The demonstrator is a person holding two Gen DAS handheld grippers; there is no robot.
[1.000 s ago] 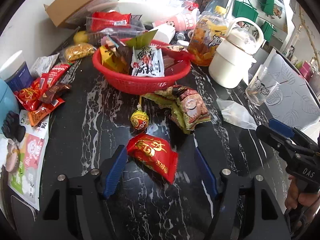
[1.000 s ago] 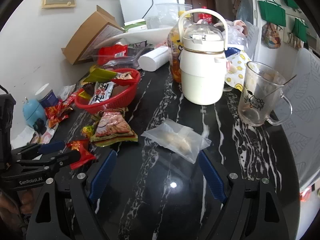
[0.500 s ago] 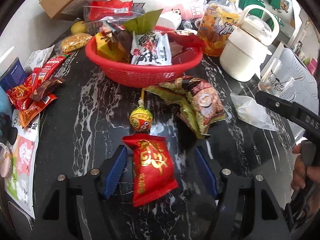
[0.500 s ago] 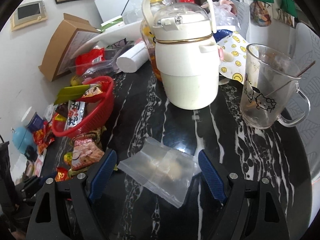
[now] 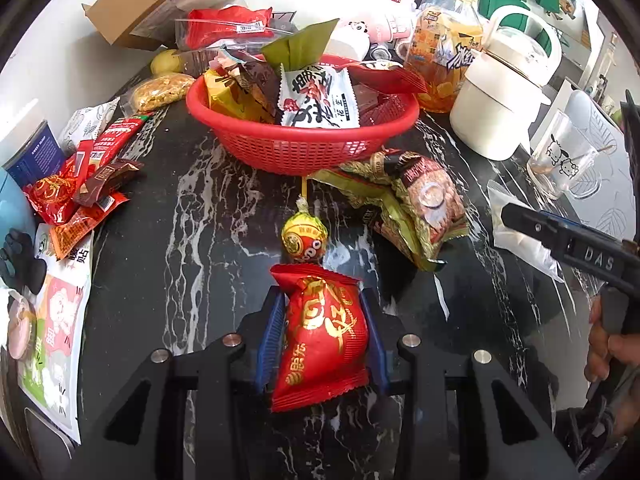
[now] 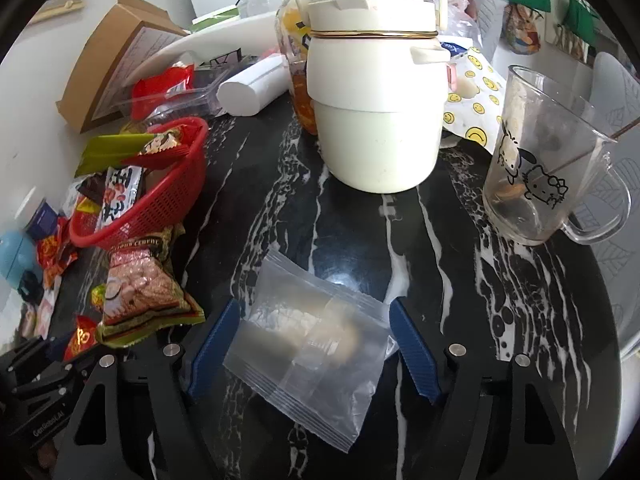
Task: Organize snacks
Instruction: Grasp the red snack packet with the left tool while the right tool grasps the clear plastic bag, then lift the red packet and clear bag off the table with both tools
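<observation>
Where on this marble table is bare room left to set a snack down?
Bare marble lies between the red basket and the wrapper pile on the left. Another patch sits between the white jug, glass mug and clear zip bag. Crowded: behind the basket, by the cardboard box.

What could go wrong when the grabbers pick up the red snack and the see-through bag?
The left gripper has just closed its jaws on the puffy red snack packet; a hard squeeze might crush what's inside. The right gripper is closing around the clear zip bag, which looks slippery and could slide out. The glass mug stands near and might get bumped.
</observation>
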